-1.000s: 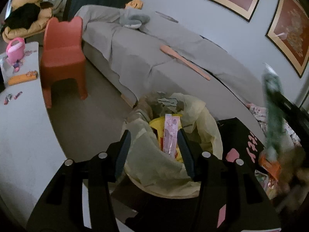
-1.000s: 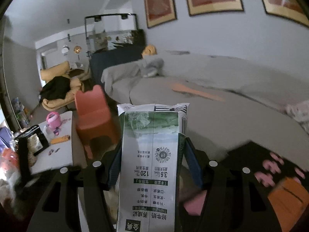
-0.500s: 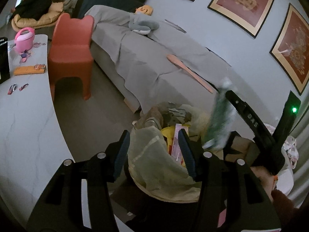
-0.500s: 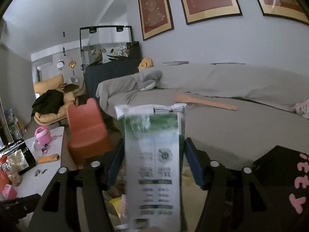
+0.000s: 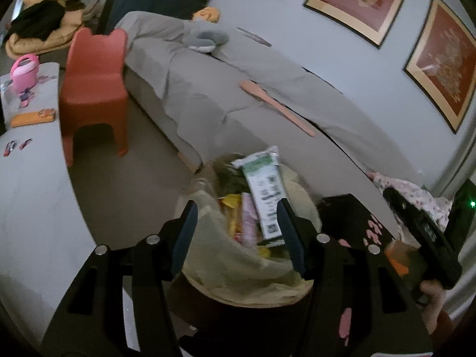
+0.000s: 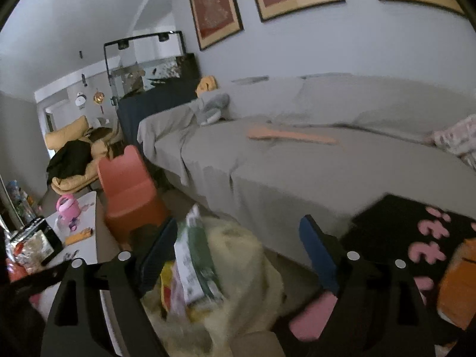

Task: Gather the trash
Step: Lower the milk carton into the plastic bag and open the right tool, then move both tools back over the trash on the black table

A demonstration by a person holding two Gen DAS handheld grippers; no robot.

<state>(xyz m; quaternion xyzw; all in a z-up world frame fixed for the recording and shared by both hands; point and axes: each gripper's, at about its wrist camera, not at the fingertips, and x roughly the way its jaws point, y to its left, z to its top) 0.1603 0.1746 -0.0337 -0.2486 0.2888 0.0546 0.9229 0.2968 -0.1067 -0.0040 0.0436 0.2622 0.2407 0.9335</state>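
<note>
1. Looking along your left gripper (image 5: 238, 235), its jaws are opening, empty, over the lined trash bin (image 5: 300, 190); the milk carton (image 5: 263, 196) lies inside it on wrappers, grey sofa (image 5: 208, 89) beyond.
2. Your right gripper (image 6: 238, 253) is opening wide; the carton (image 6: 196, 264) sits free in the bin (image 6: 247, 255), red chair (image 6: 128, 190) behind.

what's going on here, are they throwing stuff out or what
Yes, a person with a gripper in each hand is clearing trash into a lined bin. The right gripper is opening, and a green and white milk carton is off its pads, lying across the wrappers in the bin. The left gripper hovers over the bin, its jaws opening with nothing pinched. A red child's chair and a grey covered sofa stand behind.
</note>
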